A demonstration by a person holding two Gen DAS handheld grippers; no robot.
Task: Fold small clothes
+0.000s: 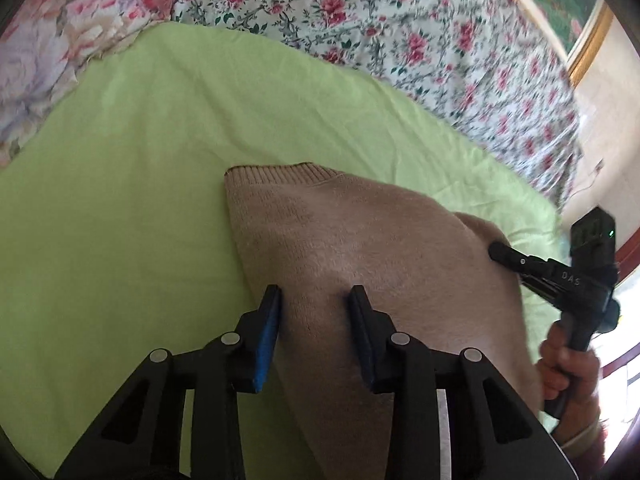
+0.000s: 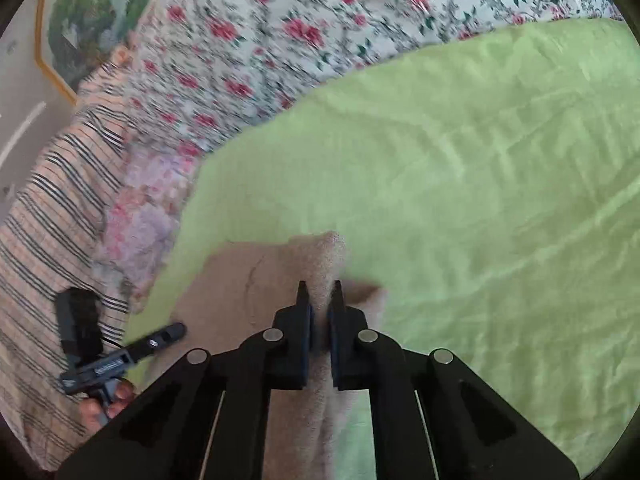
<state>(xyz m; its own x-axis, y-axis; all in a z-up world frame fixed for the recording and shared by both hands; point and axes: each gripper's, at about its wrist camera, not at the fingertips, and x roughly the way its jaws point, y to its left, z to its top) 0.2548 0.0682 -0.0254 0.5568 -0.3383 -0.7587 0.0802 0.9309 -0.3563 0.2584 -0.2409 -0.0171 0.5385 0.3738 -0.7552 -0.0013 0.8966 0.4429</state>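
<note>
A lime-green sheet (image 1: pixel 140 184) covers most of the bed, with a rose-print quilt (image 1: pixel 400 20) bunched along its far side. On the green lies a tan knitted sweater (image 1: pixel 360 248) (ribbed hem toward the quilt). The left gripper (image 1: pixel 316 292) hovers at the sweater's near edge with jaws apart, holding nothing, while the right gripper (image 2: pixel 320 286) has its jaws pinched on a raised fold of the knit.

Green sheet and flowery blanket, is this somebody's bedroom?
Probably a bedroom. A green sheet is spread like on a bed, a flowery quilt lies behind it, and a framed picture hangs on the wall.
</note>
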